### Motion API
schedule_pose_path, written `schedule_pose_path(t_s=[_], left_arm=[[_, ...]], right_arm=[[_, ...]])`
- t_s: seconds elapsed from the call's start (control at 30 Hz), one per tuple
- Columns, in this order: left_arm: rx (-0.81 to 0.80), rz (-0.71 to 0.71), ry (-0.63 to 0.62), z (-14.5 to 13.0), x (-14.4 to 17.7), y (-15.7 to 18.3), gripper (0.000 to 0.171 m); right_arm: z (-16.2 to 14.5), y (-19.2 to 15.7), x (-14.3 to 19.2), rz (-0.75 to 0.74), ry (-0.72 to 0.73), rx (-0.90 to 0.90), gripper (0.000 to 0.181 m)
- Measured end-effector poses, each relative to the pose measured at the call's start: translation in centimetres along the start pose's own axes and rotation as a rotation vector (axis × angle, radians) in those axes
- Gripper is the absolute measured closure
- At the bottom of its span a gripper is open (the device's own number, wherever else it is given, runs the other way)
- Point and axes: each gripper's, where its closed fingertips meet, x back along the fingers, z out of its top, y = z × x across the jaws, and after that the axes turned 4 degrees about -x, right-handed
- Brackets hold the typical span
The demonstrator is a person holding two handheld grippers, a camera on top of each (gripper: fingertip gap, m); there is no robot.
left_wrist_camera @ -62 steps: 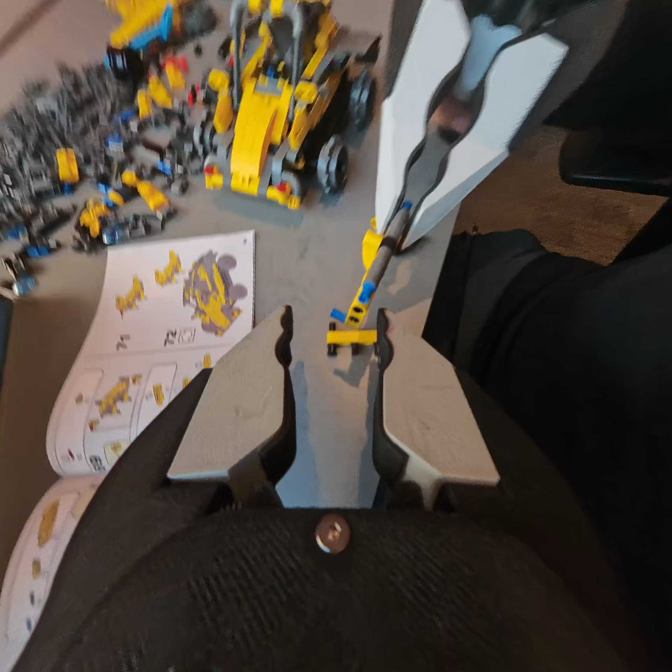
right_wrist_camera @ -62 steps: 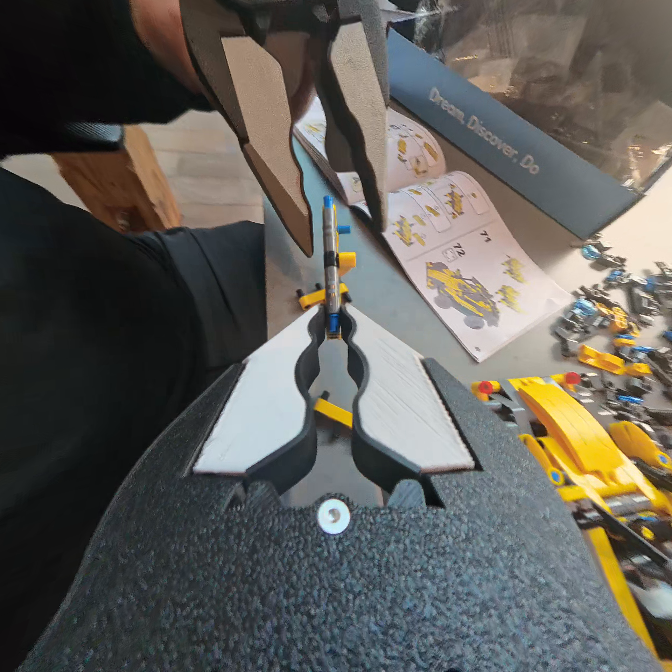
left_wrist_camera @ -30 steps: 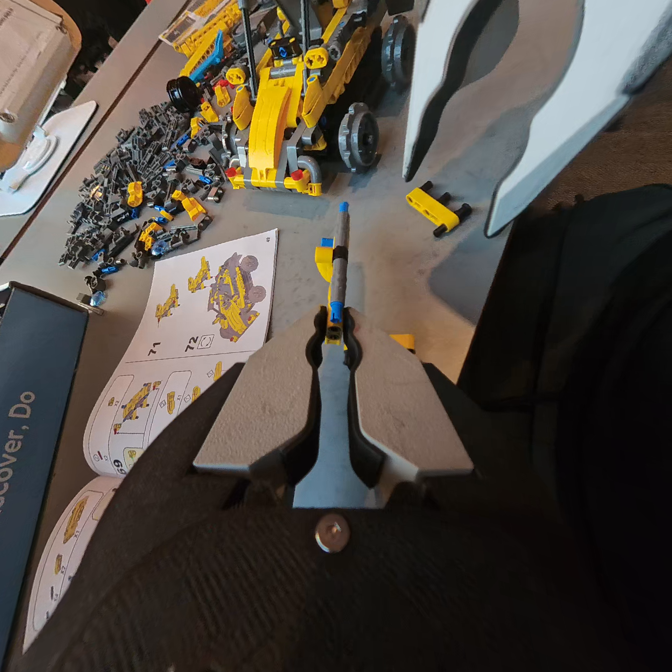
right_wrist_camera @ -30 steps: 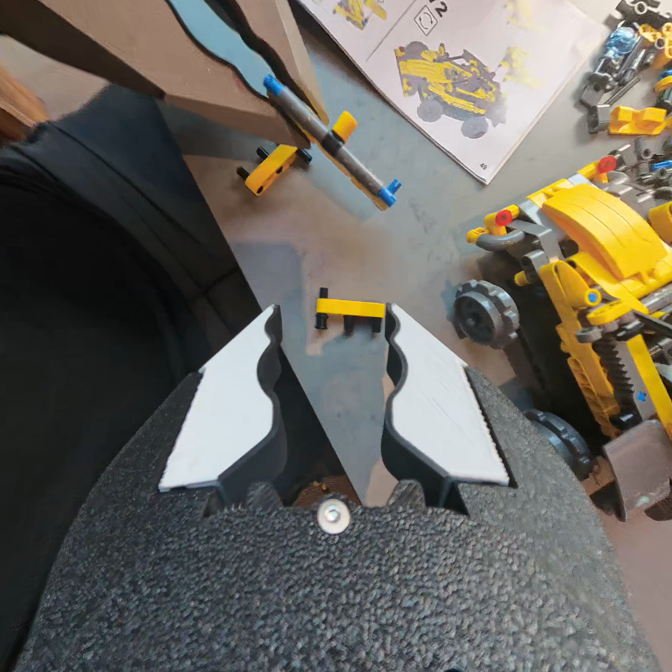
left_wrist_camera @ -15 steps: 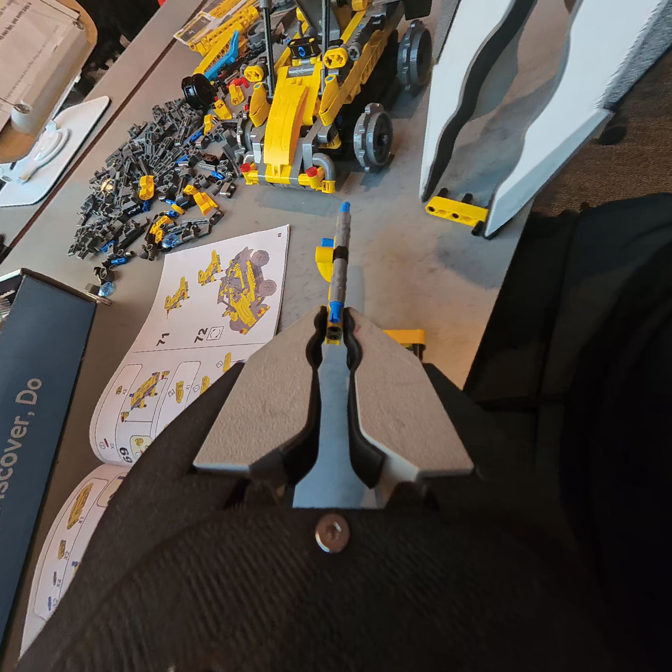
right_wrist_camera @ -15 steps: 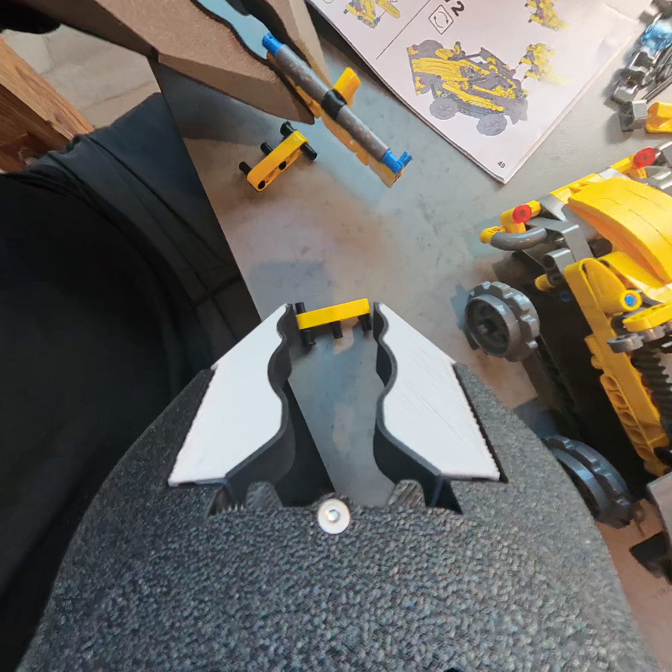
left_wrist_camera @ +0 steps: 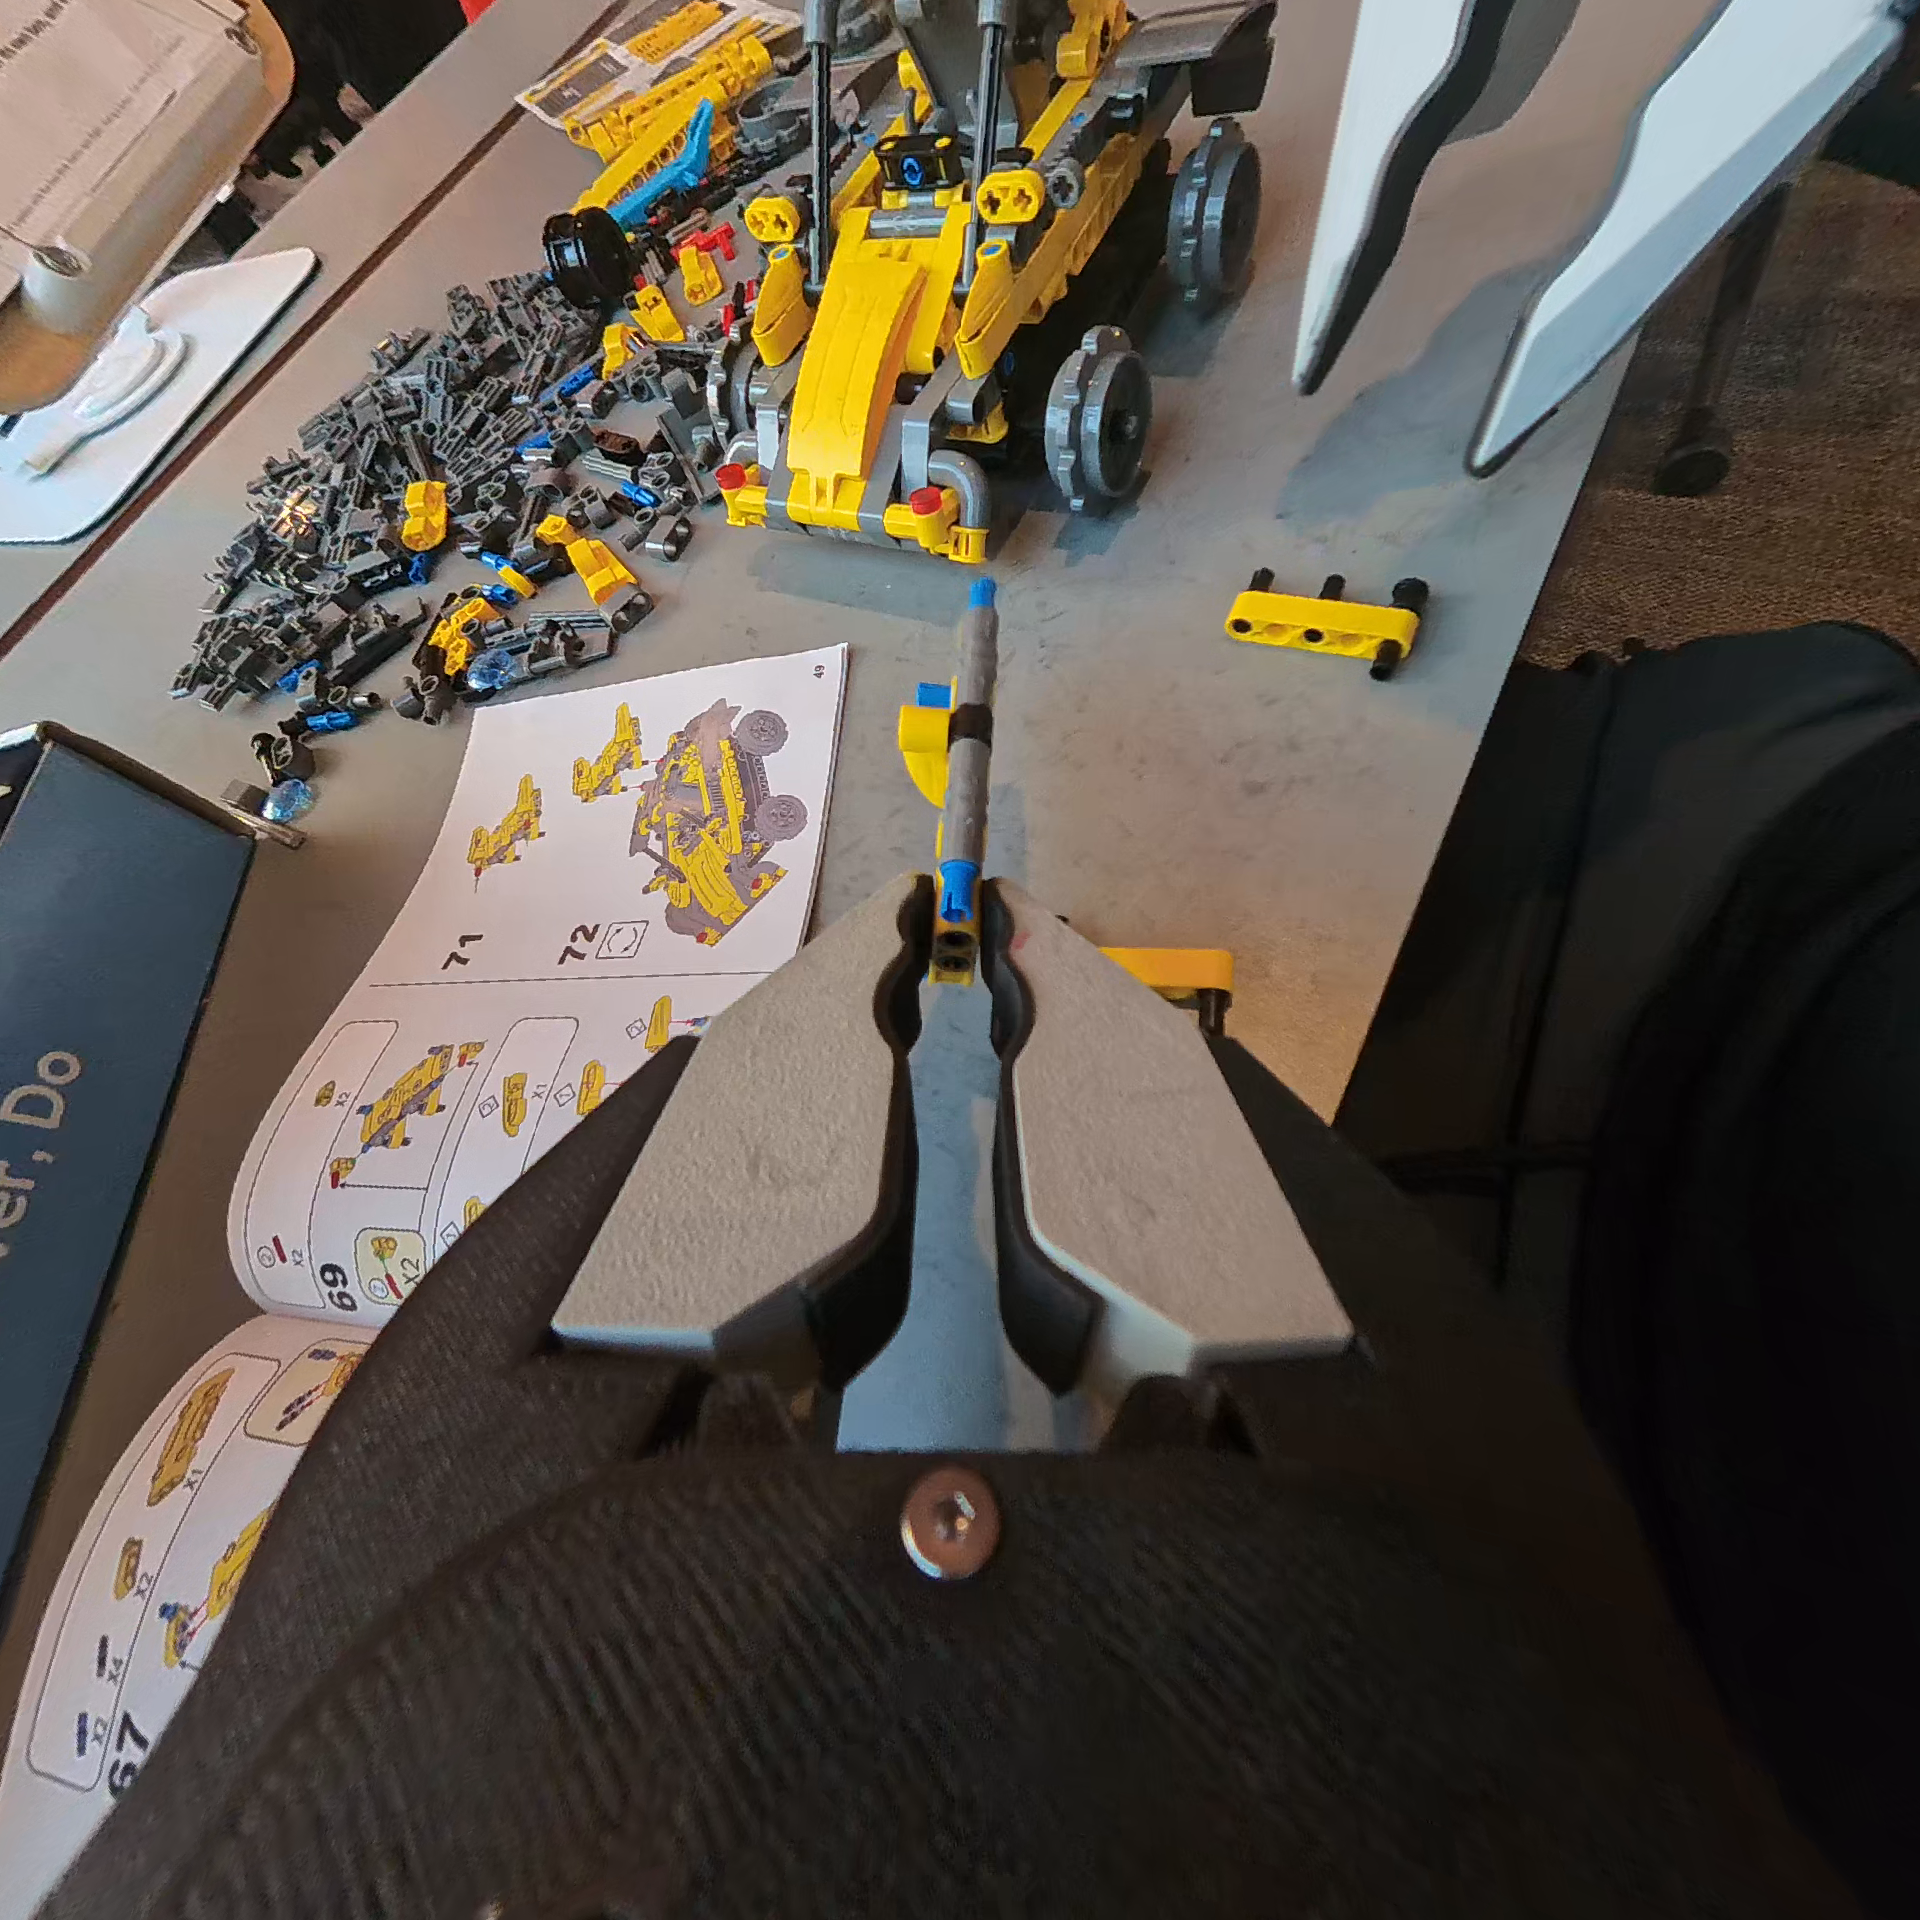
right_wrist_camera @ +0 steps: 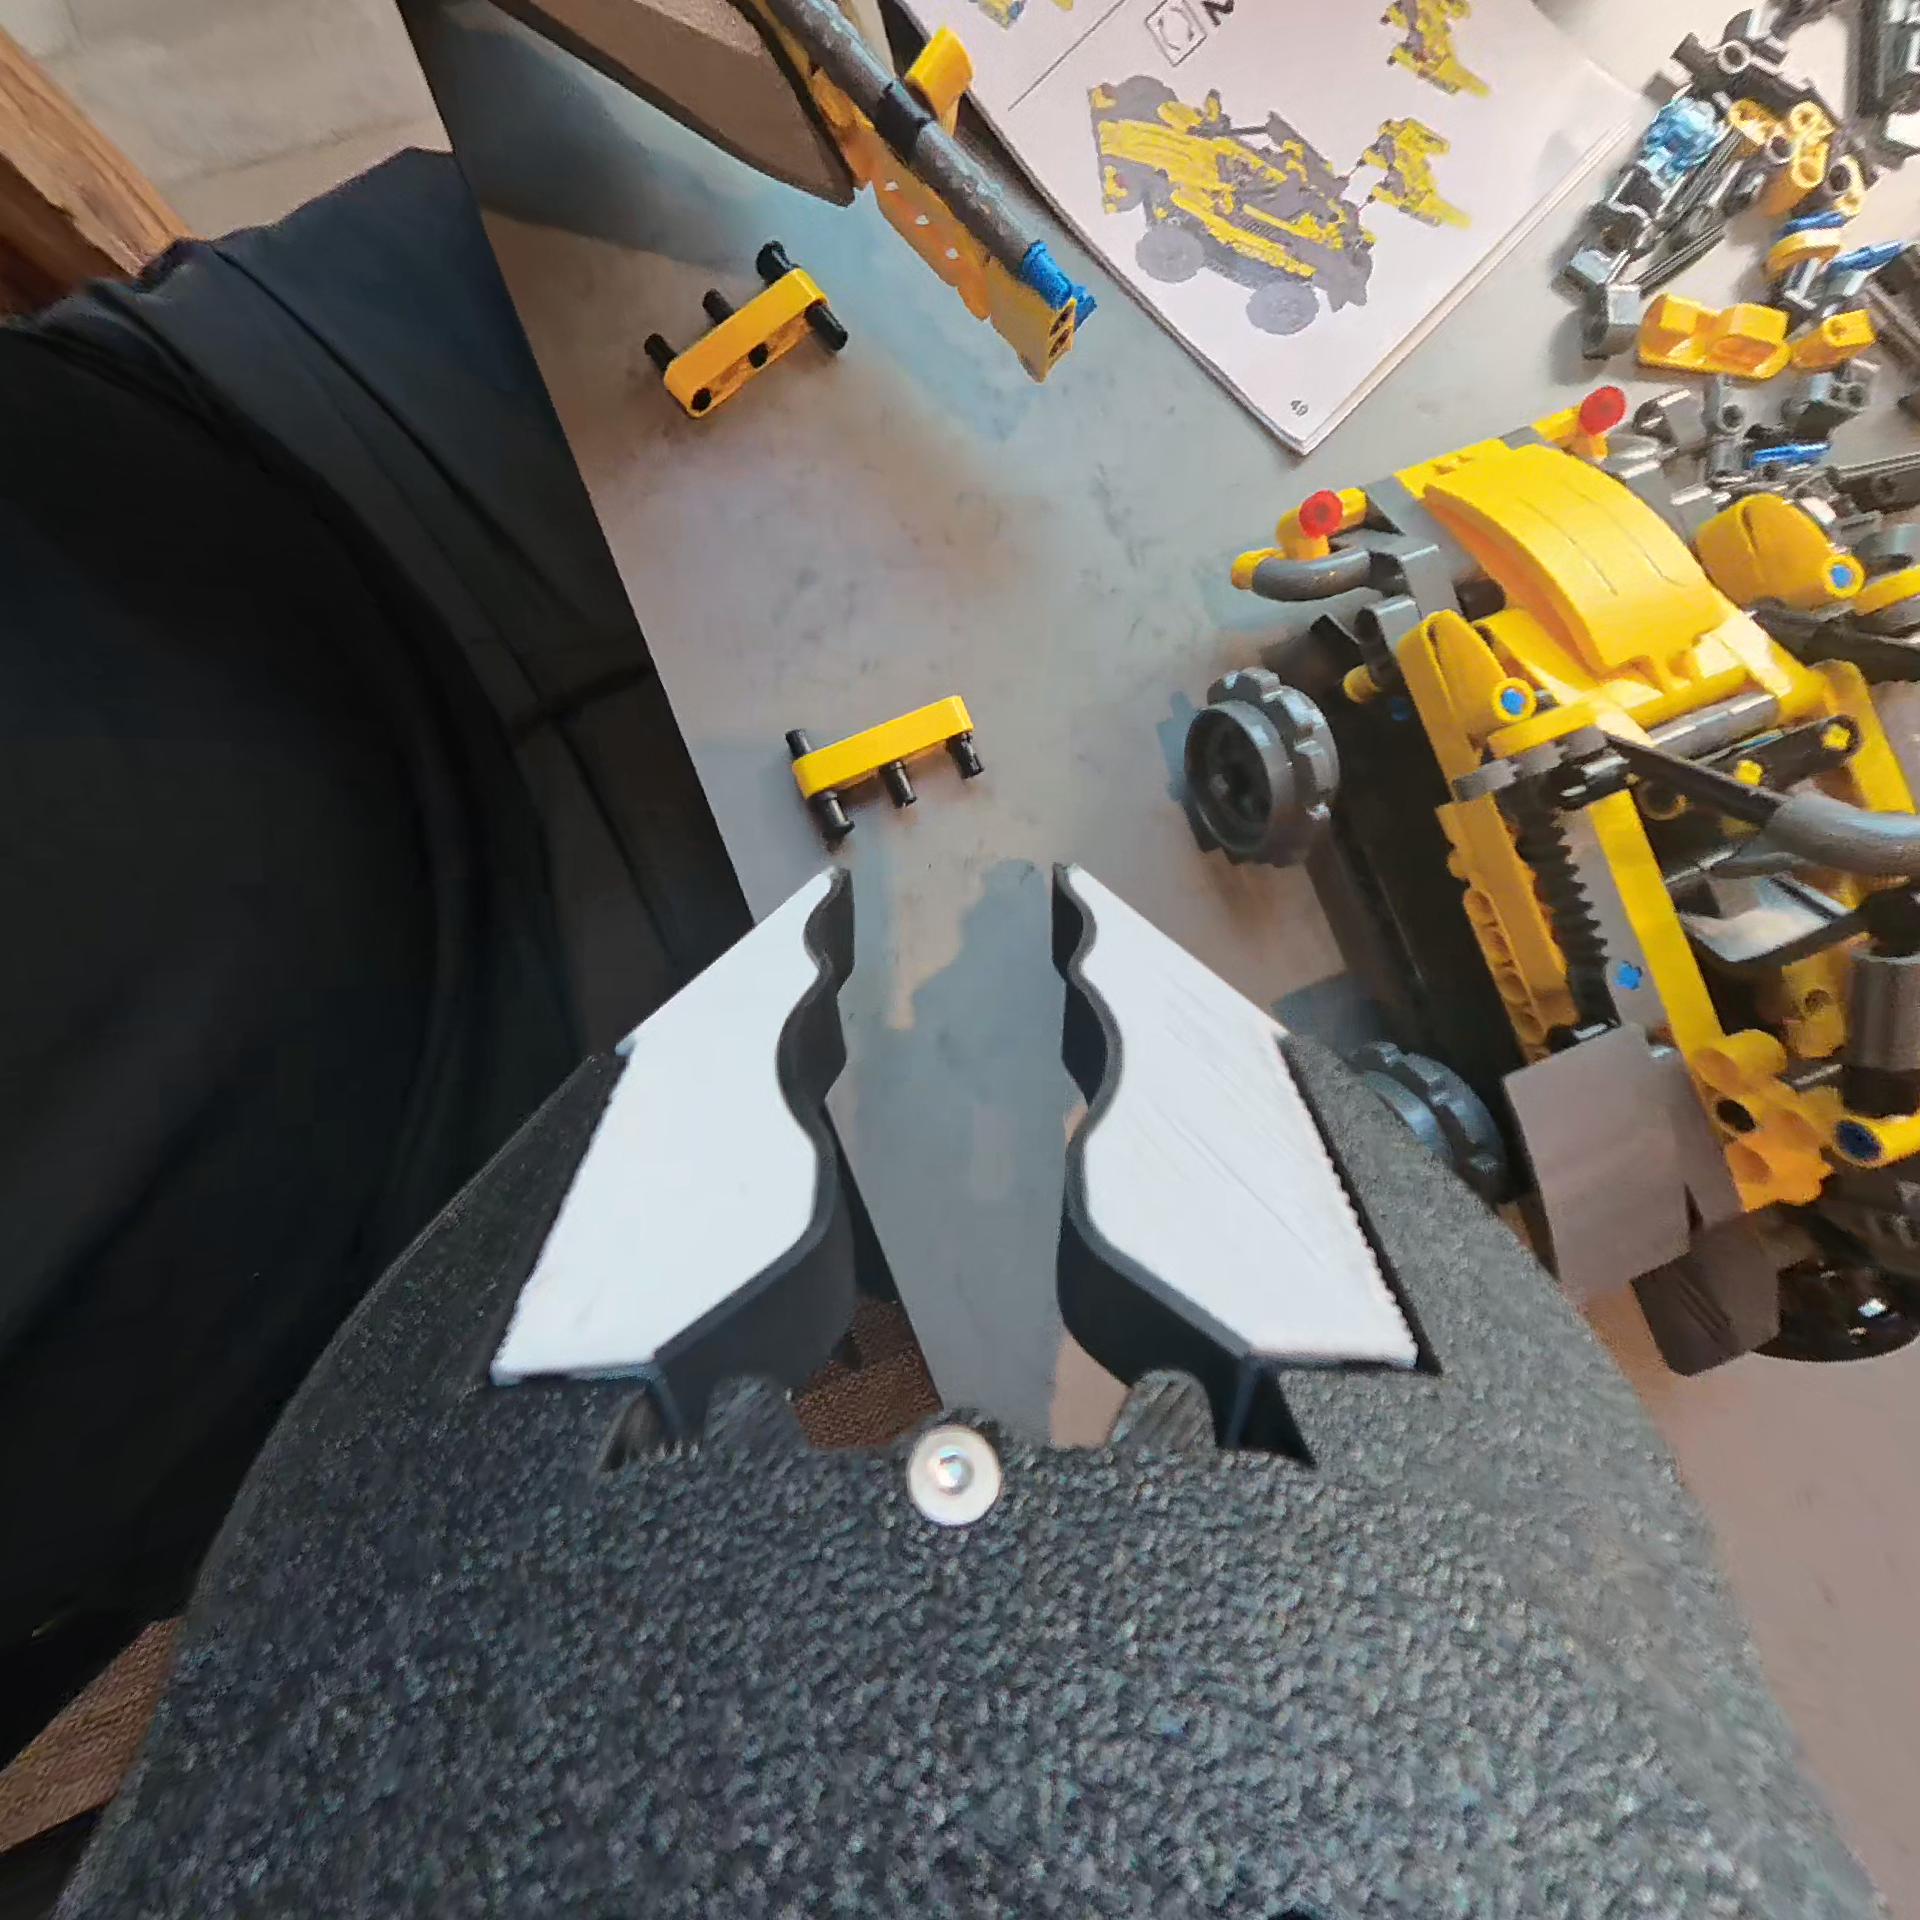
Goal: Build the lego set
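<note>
My left gripper (left_wrist_camera: pixel 954 914) is shut on one end of a long yellow-and-grey rod assembly (left_wrist_camera: pixel 966 727) with blue pins, held above the grey table (left_wrist_camera: pixel 1195 769). The assembly also shows in the right wrist view (right_wrist_camera: pixel 945 208). My right gripper (right_wrist_camera: pixel 951 883) is open and empty, just above the table behind a short yellow beam with black pins (right_wrist_camera: pixel 883 764). That beam lies on the table in the left wrist view (left_wrist_camera: pixel 1320 623), below the right gripper (left_wrist_camera: pixel 1455 312). A second yellow beam with pins (right_wrist_camera: pixel 743 338) lies near the table edge, partly hidden behind my left fingers (left_wrist_camera: pixel 1174 966).
A large yellow and grey vehicle model (left_wrist_camera: pixel 935 343) stands at the back of the table. A pile of small grey, blue and yellow parts (left_wrist_camera: pixel 436 509) lies left of it. An open instruction booklet (left_wrist_camera: pixel 582 914) and a dark blue box (left_wrist_camera: pixel 94 997) lie at left. A person's dark clothing (right_wrist_camera: pixel 260 831) borders the table edge. My right fingertips sit around 15 cm from my left ones.
My right gripper passed the rod assembly to my left gripper, opened, dropped around the short yellow beam, then lifted back without it. The left gripper has stayed shut on the assembly.
</note>
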Motion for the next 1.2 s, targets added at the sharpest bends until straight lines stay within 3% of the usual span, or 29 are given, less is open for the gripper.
schedule_pose_path(t_s=[0.33,0.53,0.67,0.8,0.9,1.0,1.07,1.2], left_arm=[[-0.056,0.003,-0.039,-0.4,-0.4,0.5,0.167],[-0.067,-0.015,-0.066,-0.7,-0.7,0.8,0.167],[-0.038,-0.004,-0.088,-0.8,-1.1,0.6,0.167],[-0.063,-0.019,-0.089,0.3,-2.4,1.3,0.167],[-0.076,-0.024,-0.107,0.6,-3.2,1.6,0.167],[-0.076,-0.029,-0.127,0.5,-3.5,1.8,0.167],[-0.075,-0.031,-0.141,0.3,-3.5,1.9,0.167],[-0.091,-0.039,-0.163,0.3,-3.8,2.6,0.167]], right_arm=[[-0.7,-1.9,-1.3,0.083,-0.035,0.053,0.149],[0.2,-2.8,-1.8,0.151,0.002,-0.031,0.15],[0.4,-2.5,-2.1,0.11,-0.011,-0.04,0.15],[2.9,-2.2,-2.0,0.07,0.112,-0.149,0.147],[1.9,-1.4,-3.2,-0.026,0.051,-0.129,0.144],[1.9,-3.5,-3.2,0.084,0.074,-0.088,0.159],[0.7,-2.7,-2.4,0.043,0.014,-0.056,0.171],[-0.9,-1.3,-0.1,-0.022,-0.011,-0.03,0.159]])
